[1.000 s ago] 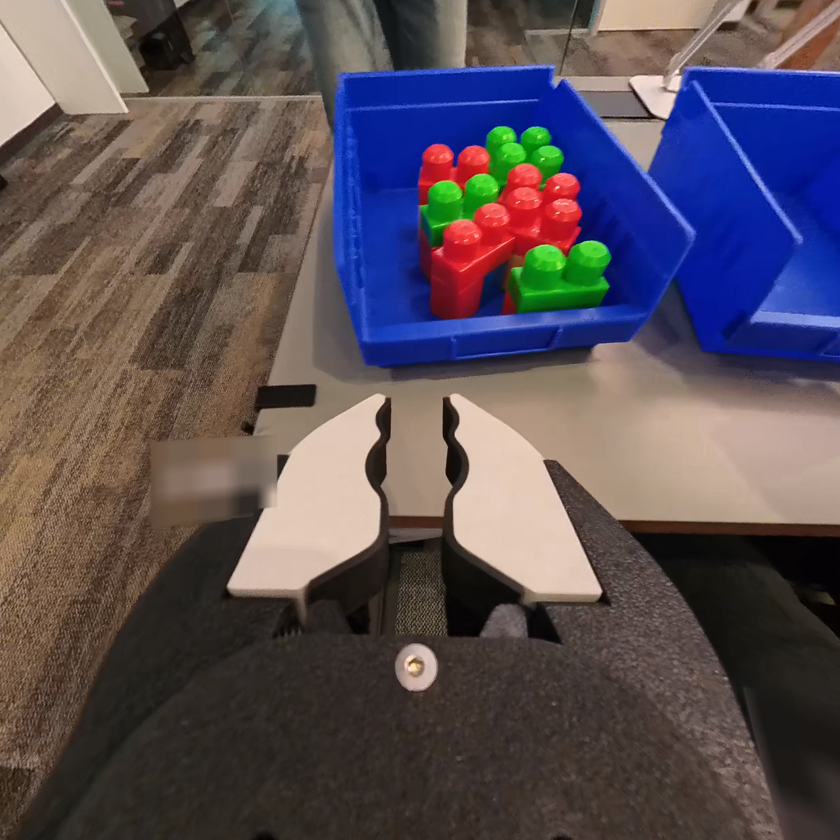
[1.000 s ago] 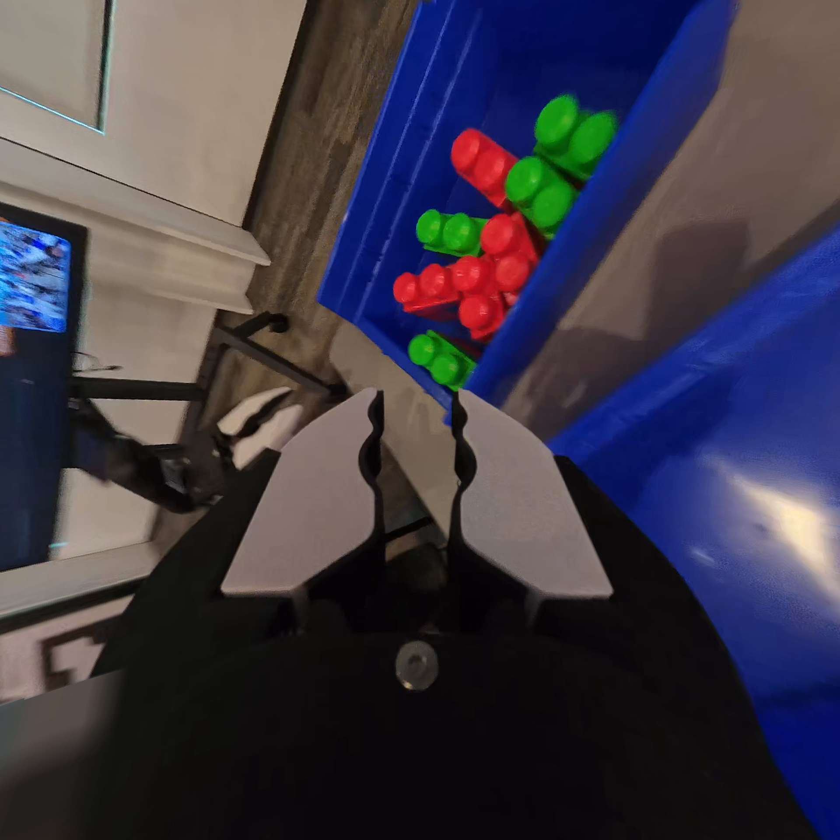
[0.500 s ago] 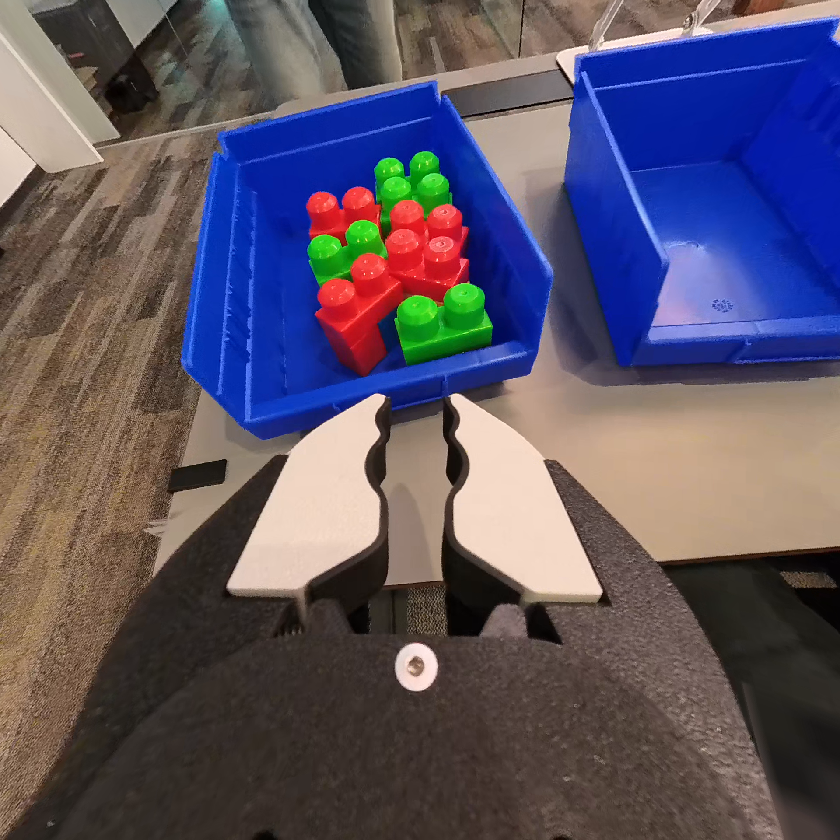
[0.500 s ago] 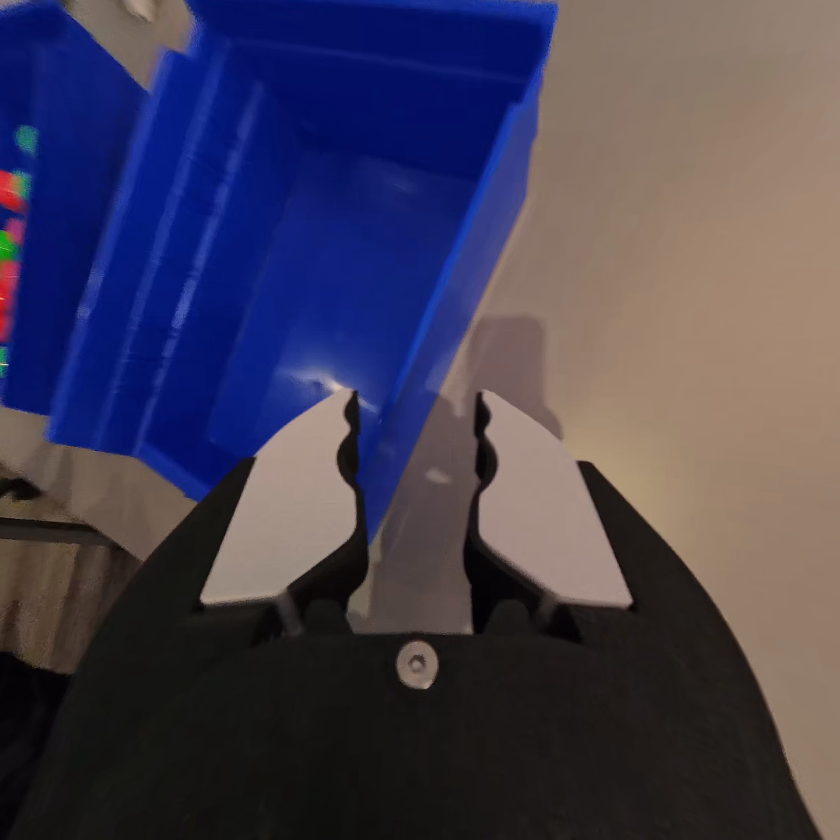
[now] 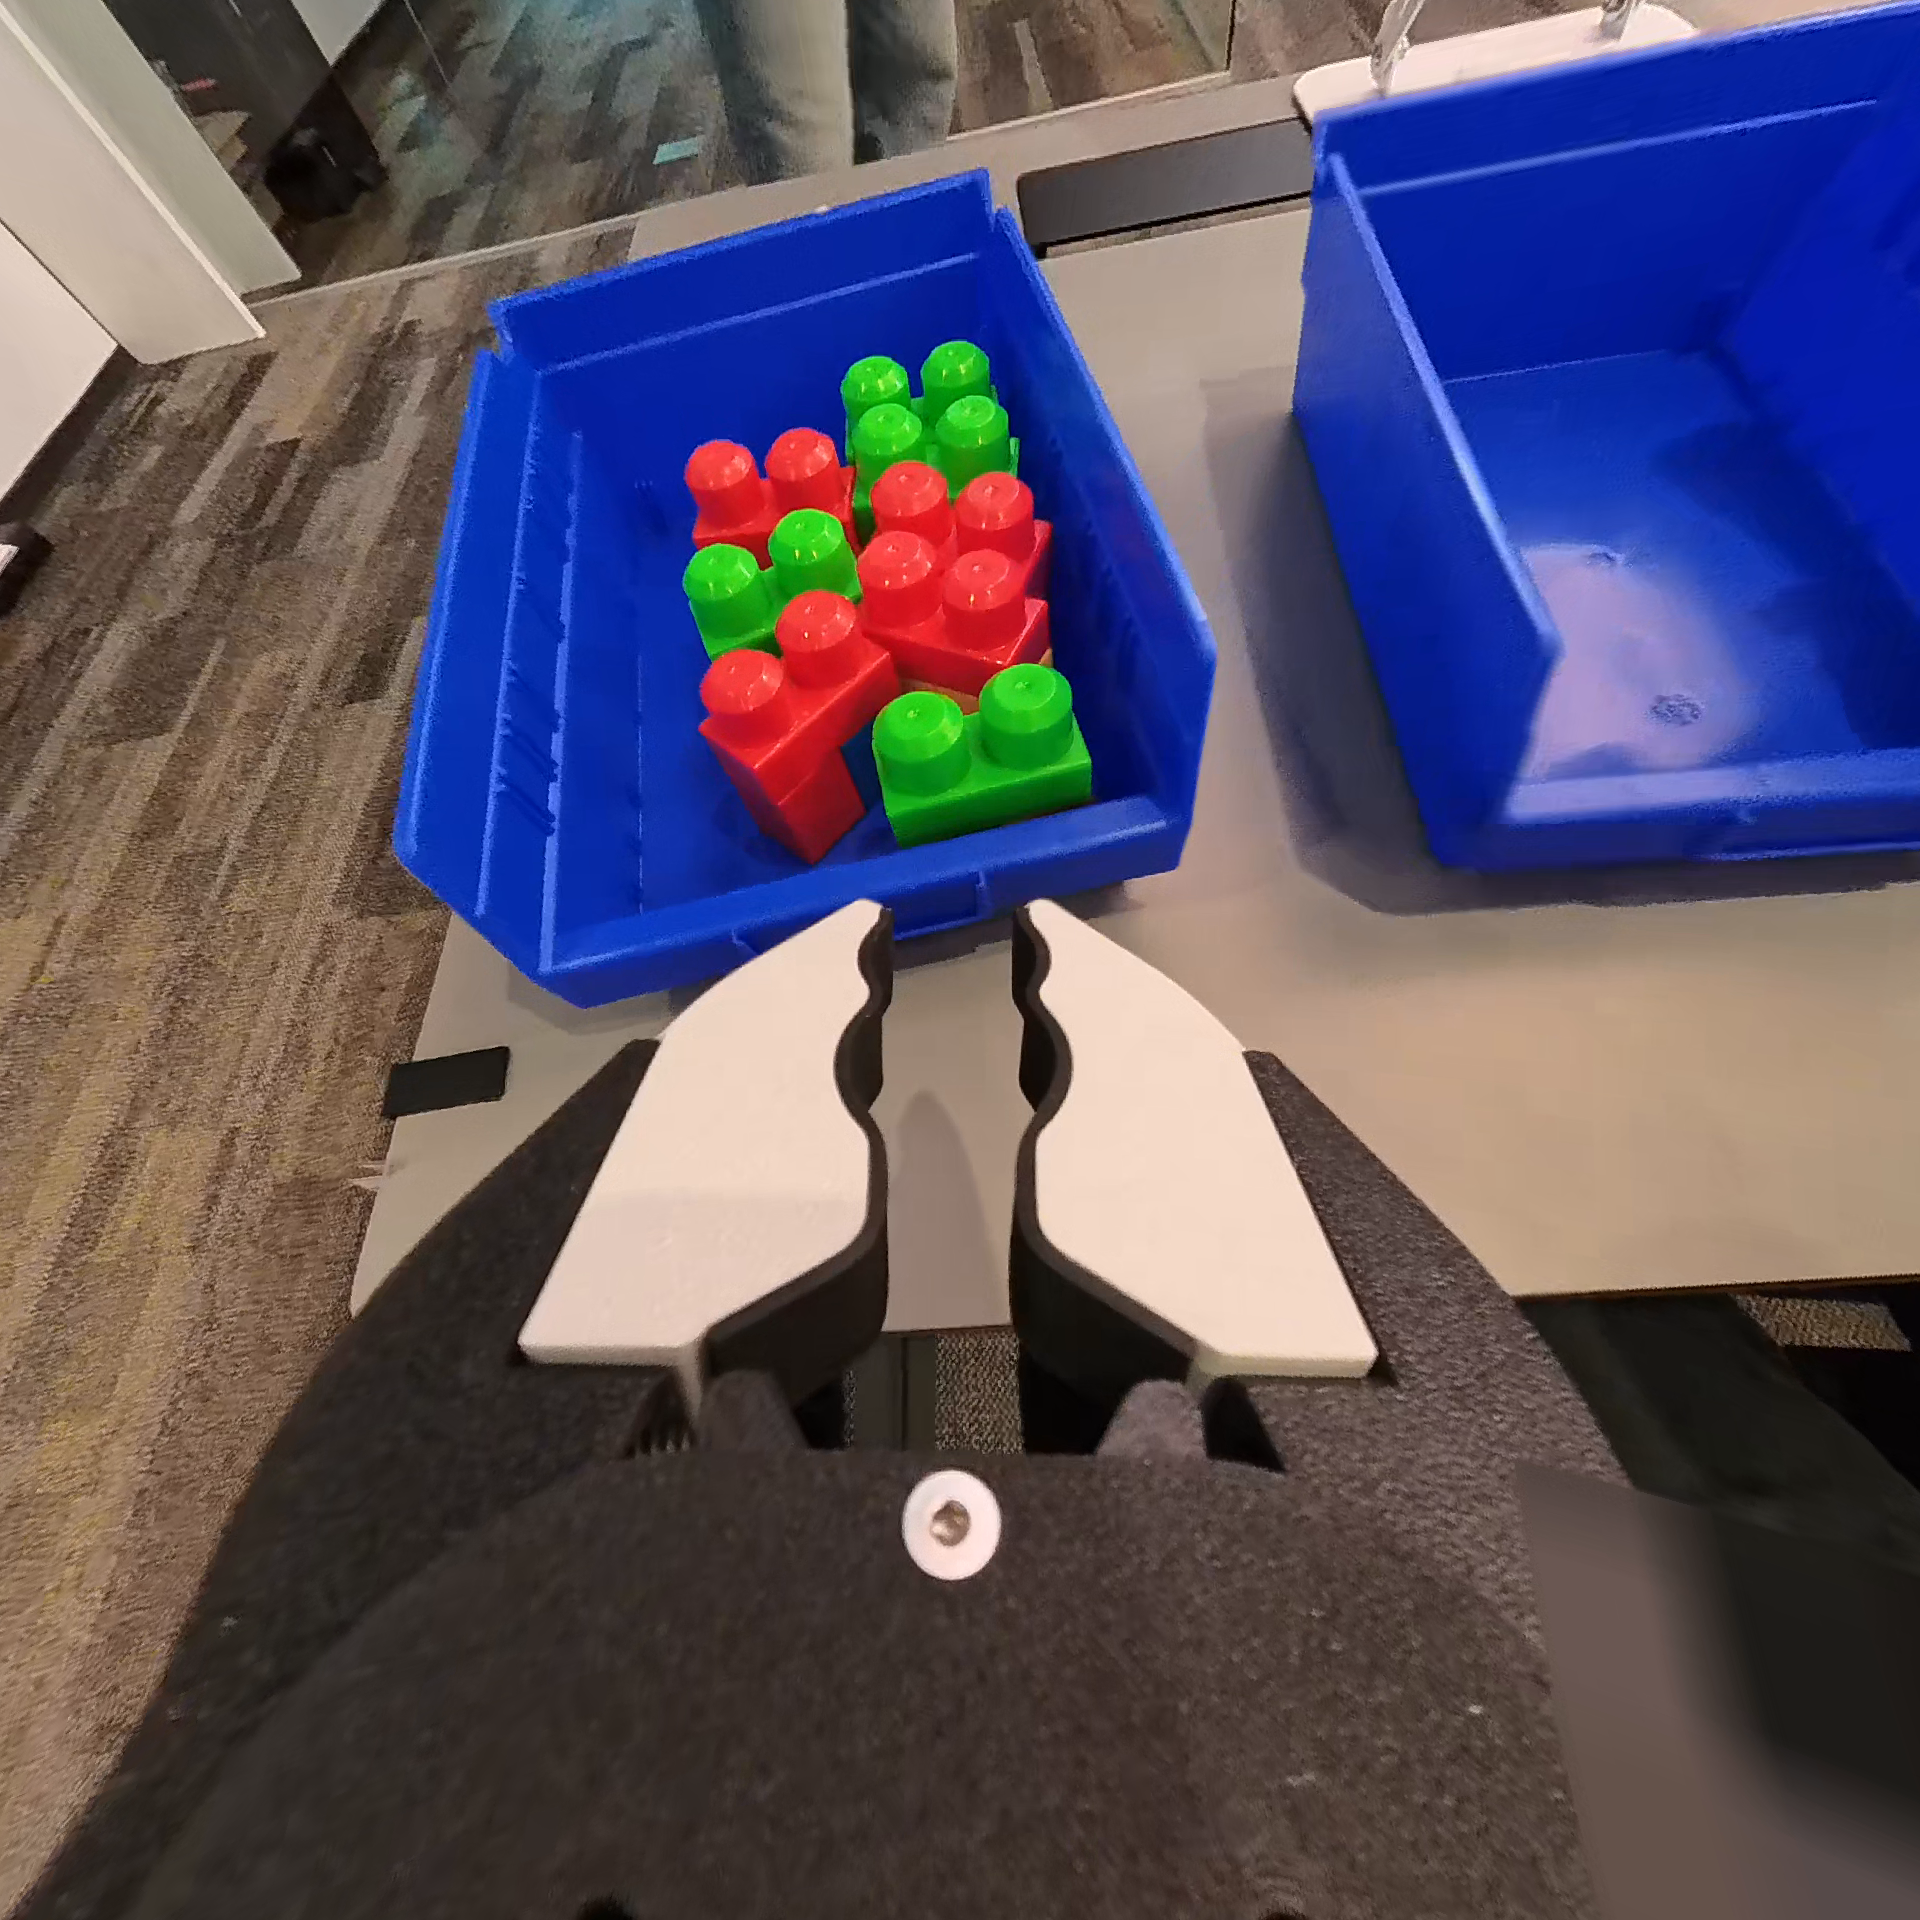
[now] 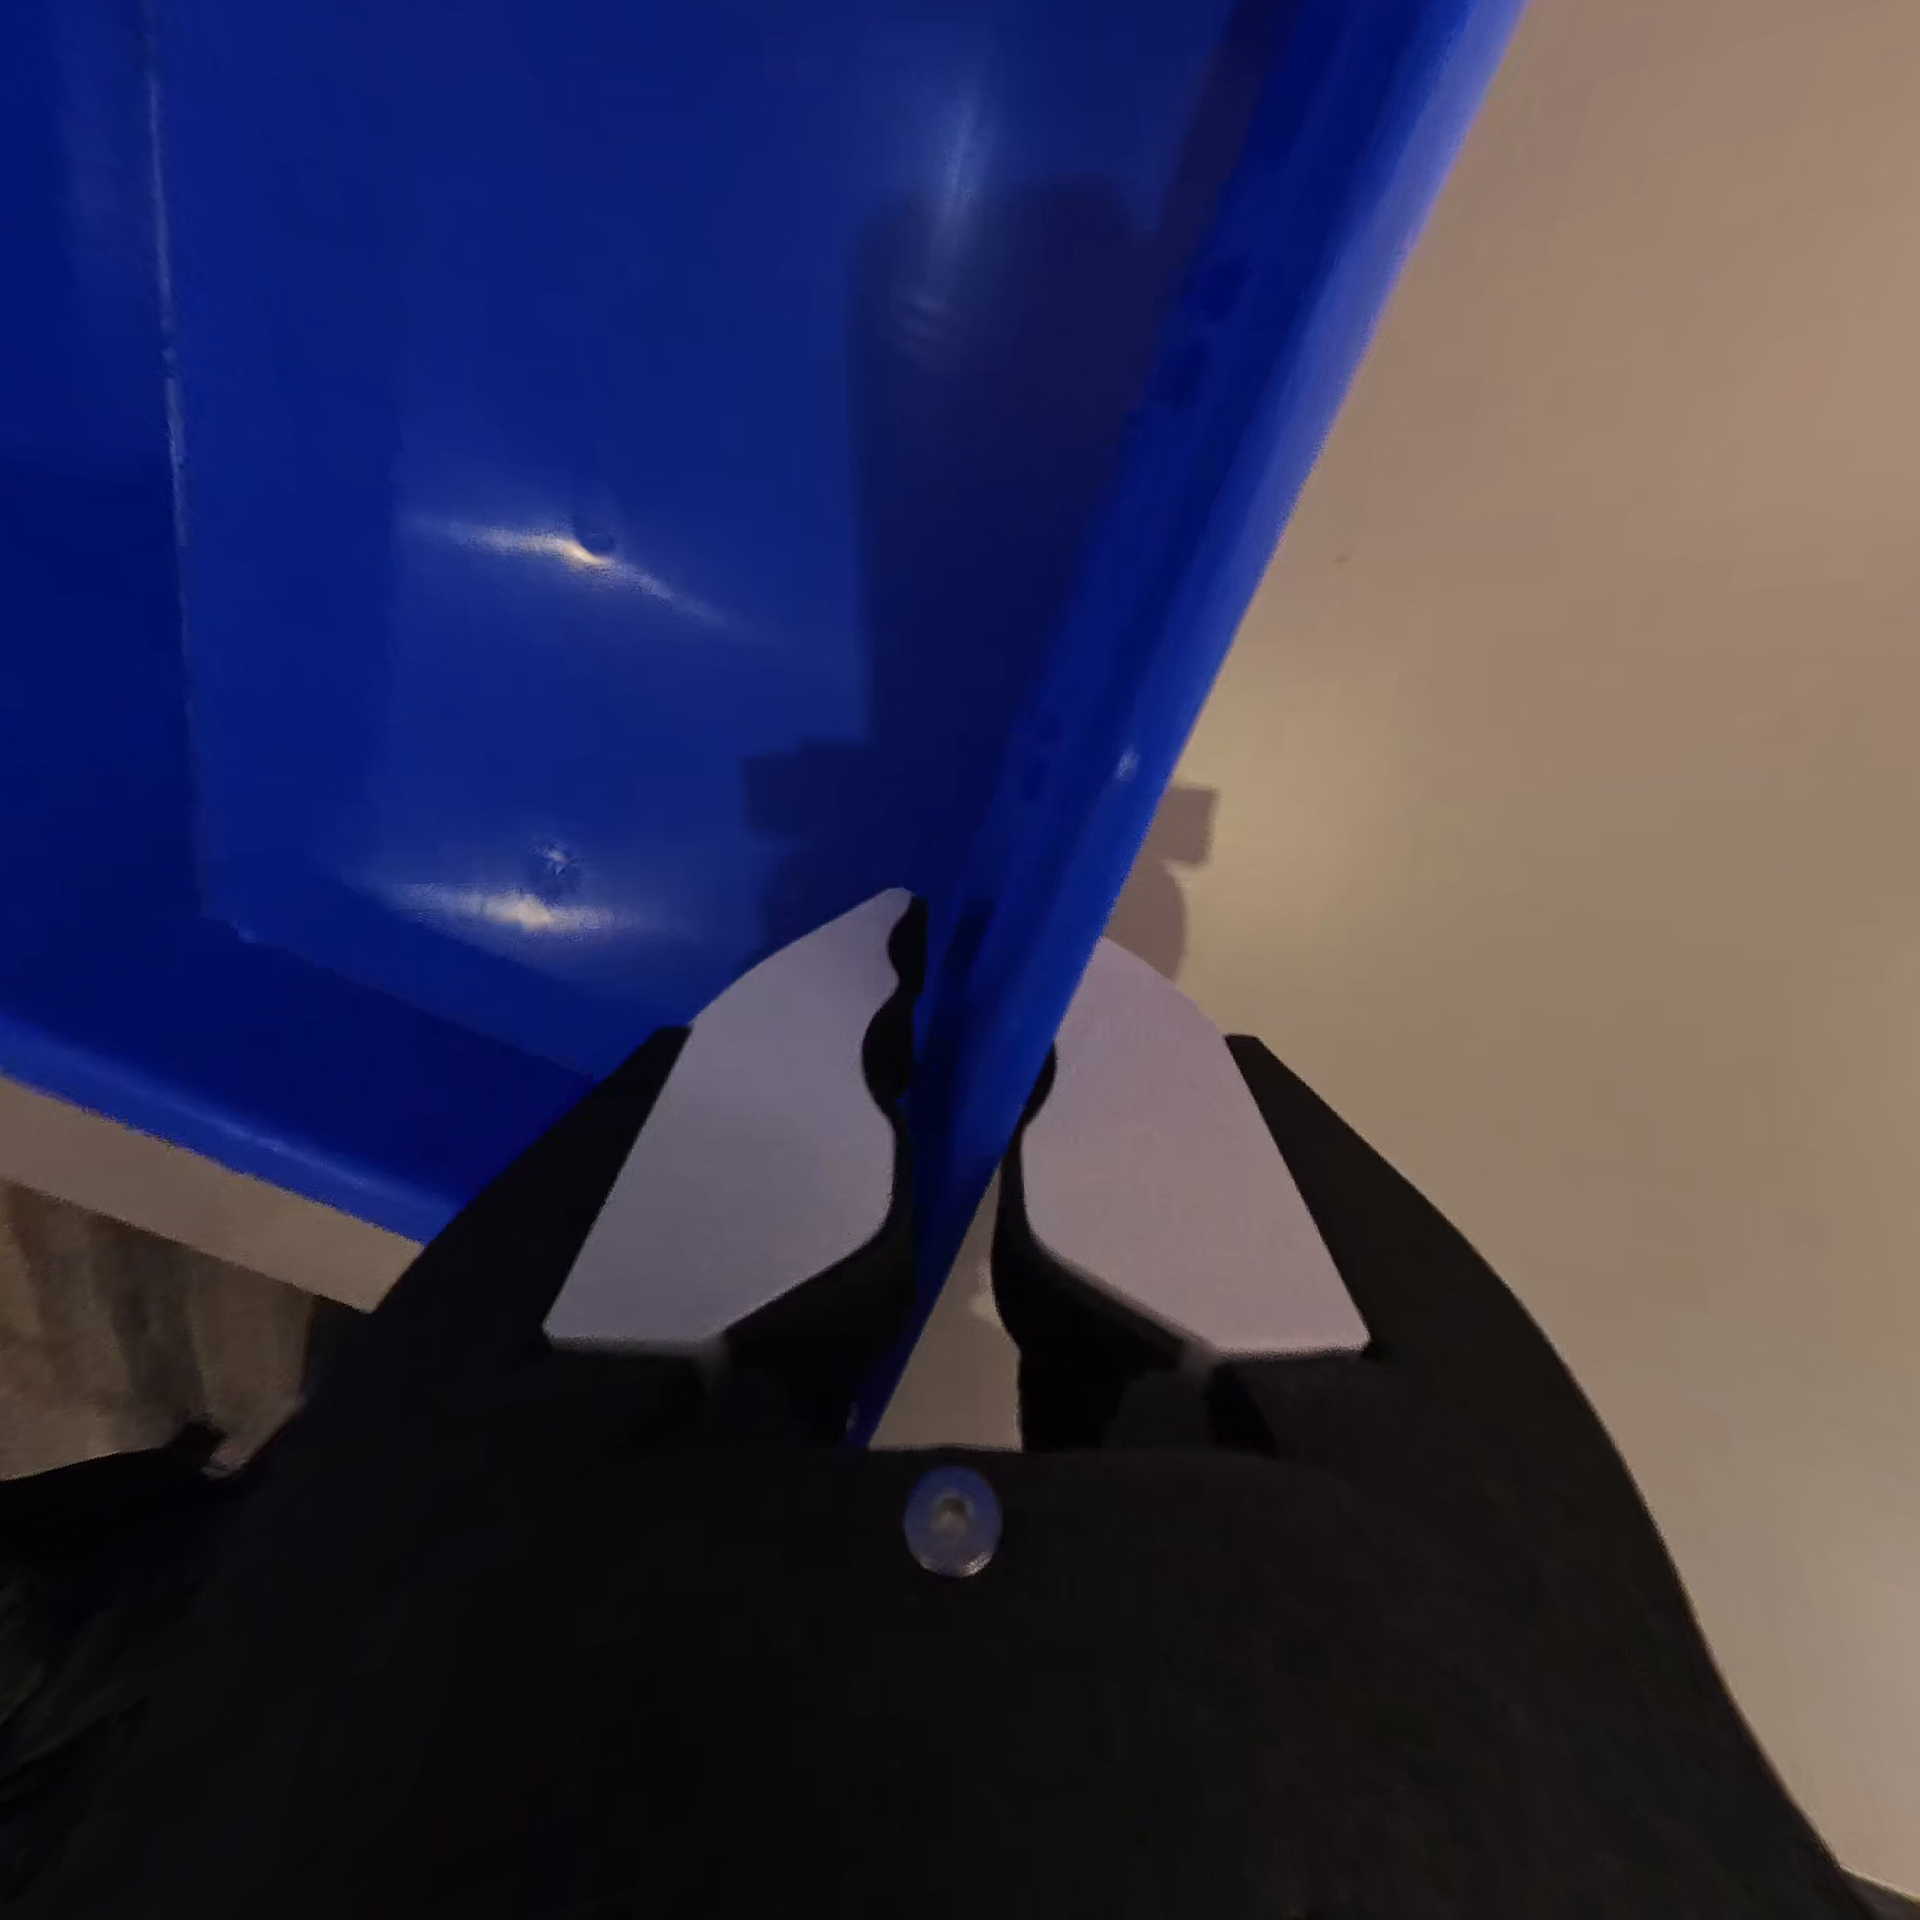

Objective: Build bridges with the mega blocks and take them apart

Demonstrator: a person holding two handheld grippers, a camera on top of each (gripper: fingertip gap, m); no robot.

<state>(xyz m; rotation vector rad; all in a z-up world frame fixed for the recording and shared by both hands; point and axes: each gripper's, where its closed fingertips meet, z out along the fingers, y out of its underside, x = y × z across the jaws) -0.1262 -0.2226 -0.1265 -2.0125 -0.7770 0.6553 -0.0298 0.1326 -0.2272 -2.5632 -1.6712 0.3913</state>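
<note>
Several red and green mega blocks (image 5: pixel 894 582) lie in a blue bin (image 5: pixel 520 623) at the table's left end. A green two-stud block (image 5: pixel 982 758) and a red arch block (image 5: pixel 795 727) sit at its front. My left gripper (image 5: pixel 948 914) is empty, its jaws a little apart, just in front of this bin. A second blue bin (image 5: pixel 1382 540) to the right is empty. In the right wrist view my right gripper (image 6: pixel 987 925) straddles this empty bin's side wall (image 6: pixel 1143 520), one finger inside and one outside, closed on the wall.
The grey table (image 5: pixel 1455 1091) has bare surface in front of both bins and to the right of the empty bin (image 6: pixel 1610 727). Its left edge drops to carpet (image 5: pixel 208 831). A person's legs (image 5: pixel 831 73) stand beyond the table. A black pad (image 5: pixel 1153 197) lies behind the bins.
My left gripper rose and came closer to the block bin. My right gripper swung from the block bin to the empty bin, opened wide, then closed on its side wall.
</note>
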